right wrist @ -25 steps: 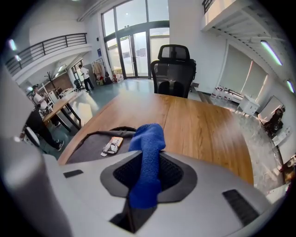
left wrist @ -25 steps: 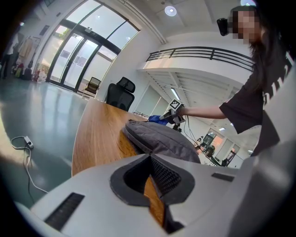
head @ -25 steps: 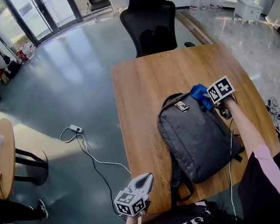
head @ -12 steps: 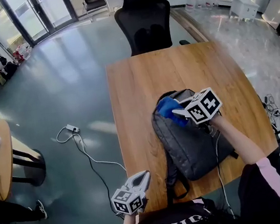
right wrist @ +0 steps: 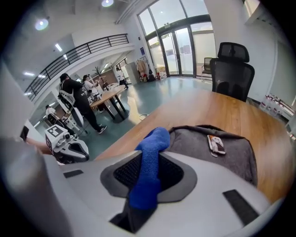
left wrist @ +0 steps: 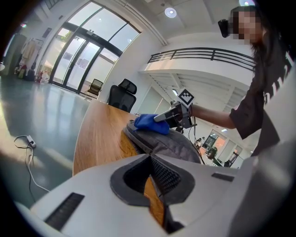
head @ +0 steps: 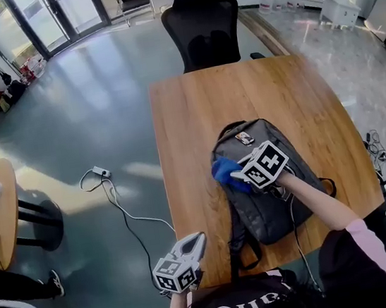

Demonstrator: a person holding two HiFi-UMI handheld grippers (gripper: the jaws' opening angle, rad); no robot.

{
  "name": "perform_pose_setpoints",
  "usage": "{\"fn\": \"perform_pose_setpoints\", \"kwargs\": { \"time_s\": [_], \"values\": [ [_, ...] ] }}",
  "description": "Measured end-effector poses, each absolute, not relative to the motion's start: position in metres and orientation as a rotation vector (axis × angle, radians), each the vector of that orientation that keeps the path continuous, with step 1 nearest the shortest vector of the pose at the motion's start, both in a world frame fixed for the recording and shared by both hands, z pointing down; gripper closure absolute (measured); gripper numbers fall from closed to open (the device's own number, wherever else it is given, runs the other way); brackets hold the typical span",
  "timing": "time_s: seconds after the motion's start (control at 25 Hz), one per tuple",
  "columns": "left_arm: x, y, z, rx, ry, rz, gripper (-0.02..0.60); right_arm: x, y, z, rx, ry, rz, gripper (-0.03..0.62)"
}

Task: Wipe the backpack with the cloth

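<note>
Blue cloth [right wrist: 149, 176] sits clamped between the jaws of my right gripper [head: 239, 175], which are closed hard on it. Its free end bunches out past the tips and presses on the grey backpack [head: 277, 195] at the bag's 9 o'clock edge, seen from the head view. The backpack lies flat on the wooden table [head: 187, 115], toward the tabletop's 4 o'clock, with its top end pointing to 12. A small tag [head: 245, 137] lies near that top end; I cannot read its print. My left gripper [head: 197, 242] has its jaws together with nothing between them, and hangs off the table's near edge at 7 o'clock, apart from the bag. A black office chair [head: 200, 20] stands at the table's 12 o'clock, and a white cable [head: 118, 203] trails on the floor at 9.
</note>
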State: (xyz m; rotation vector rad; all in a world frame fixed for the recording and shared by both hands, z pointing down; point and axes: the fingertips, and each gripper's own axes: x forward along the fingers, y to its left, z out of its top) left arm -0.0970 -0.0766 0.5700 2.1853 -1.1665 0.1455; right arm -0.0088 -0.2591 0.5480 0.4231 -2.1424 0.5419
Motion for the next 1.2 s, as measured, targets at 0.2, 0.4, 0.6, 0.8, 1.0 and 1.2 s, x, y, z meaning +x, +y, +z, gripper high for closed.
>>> {"fn": "perform_pose_setpoints", "kwargs": {
  "time_s": [0.2, 0.4, 0.6, 0.8, 1.0, 1.2],
  "values": [
    [-0.098, -0.078, 0.57, 2.185, -1.166, 0.143, 0.58, 0.039, -0.29, 0.534, 0.58, -2.145, 0.579, 0.497],
    [-0.088, -0.078, 0.568, 2.202, -1.143, 0.149, 0.58, 0.107, -0.32, 0.526, 0.773, -2.116, 0.637, 0.497],
    [-0.08, -0.082, 0.568, 2.209, -1.132, 0.163, 0.58, 0.165, -0.345, 0.526, 0.935, -2.1, 0.743, 0.497],
    [-0.07, -0.084, 0.568, 2.213, -1.126, 0.174, 0.58, 0.217, -0.36, 0.539, 1.051, -2.037, 0.801, 0.497],
    [-0.062, -0.084, 0.567, 2.214, -1.127, 0.183, 0.581, 0.257, -0.367, 0.555, 1.146, -1.99, 0.884, 0.497],
    [-0.057, -0.083, 0.568, 2.214, -1.124, 0.196, 0.581, 0.275, -0.362, 0.559, 1.183, -1.982, 0.919, 0.497]
  ]
}}
